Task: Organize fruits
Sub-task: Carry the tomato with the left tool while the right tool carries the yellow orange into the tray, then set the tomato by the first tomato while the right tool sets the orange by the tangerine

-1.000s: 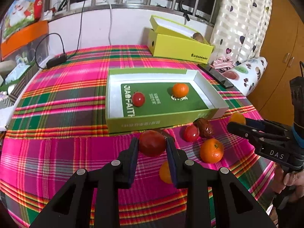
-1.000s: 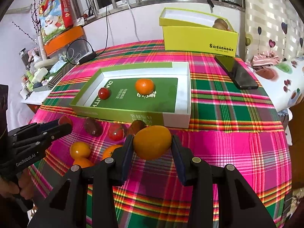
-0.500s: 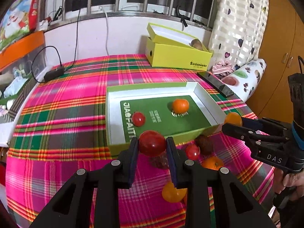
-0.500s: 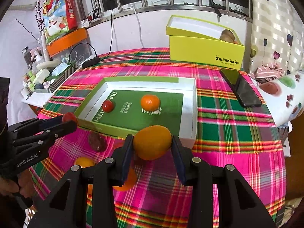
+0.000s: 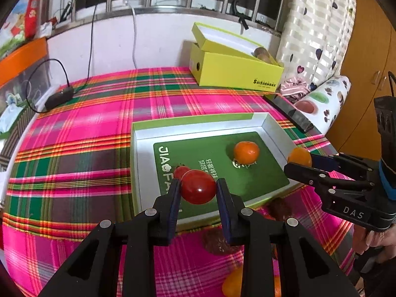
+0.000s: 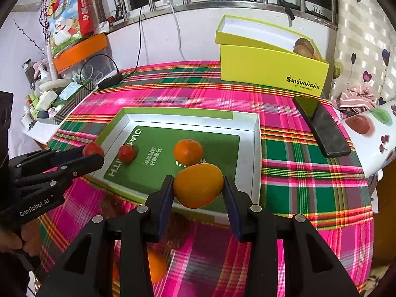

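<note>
The left gripper (image 5: 198,190) was angled downward, its jaws clamped on a red tomato (image 5: 198,186). The right gripper (image 6: 198,189) was angled likewise, its jaws clamped on an orange fruit (image 6: 198,185).

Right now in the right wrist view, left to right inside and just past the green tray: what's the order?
Small red tomato → orange in the tray → tray's right wall → black phone.

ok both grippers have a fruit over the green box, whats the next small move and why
Probably lower both and open. The left gripper grips a red tomato, the right gripper an orange fruit; each hangs above the near edge of the green box.
</note>
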`<control>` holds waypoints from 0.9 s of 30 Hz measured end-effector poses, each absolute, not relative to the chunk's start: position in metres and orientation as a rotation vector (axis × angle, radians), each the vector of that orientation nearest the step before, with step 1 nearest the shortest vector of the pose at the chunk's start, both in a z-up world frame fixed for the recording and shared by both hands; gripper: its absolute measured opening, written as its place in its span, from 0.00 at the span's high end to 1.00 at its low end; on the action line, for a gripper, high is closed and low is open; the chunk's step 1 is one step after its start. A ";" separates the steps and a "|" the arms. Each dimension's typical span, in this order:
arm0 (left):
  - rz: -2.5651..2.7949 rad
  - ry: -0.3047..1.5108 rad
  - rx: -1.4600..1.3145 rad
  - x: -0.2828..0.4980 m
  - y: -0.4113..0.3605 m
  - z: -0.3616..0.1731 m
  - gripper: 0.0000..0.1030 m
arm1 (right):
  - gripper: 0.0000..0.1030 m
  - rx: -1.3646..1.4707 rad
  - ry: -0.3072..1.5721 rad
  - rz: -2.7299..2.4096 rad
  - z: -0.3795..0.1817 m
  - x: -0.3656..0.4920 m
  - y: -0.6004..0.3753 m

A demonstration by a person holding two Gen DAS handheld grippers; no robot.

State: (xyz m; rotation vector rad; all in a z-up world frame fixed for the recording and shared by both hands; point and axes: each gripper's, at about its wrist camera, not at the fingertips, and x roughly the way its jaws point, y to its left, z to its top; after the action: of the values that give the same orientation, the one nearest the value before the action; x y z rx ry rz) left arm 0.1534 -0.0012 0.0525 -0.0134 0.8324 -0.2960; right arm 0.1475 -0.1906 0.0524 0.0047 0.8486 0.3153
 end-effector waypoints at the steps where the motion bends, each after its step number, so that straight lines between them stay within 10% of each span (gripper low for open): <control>1: -0.297 0.841 -0.017 0.156 -0.001 0.050 0.62 | 0.60 0.008 0.855 0.316 0.051 0.151 -0.191; 27: -0.267 0.965 -0.010 0.209 -0.007 0.020 0.62 | 0.60 -0.009 0.939 0.323 0.020 0.198 -0.174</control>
State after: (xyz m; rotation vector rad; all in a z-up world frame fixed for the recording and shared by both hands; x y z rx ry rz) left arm 0.2094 -0.0071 0.0199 -0.0099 0.9649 -0.2672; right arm 0.1979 -0.1739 0.0199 -0.0091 0.9390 0.3228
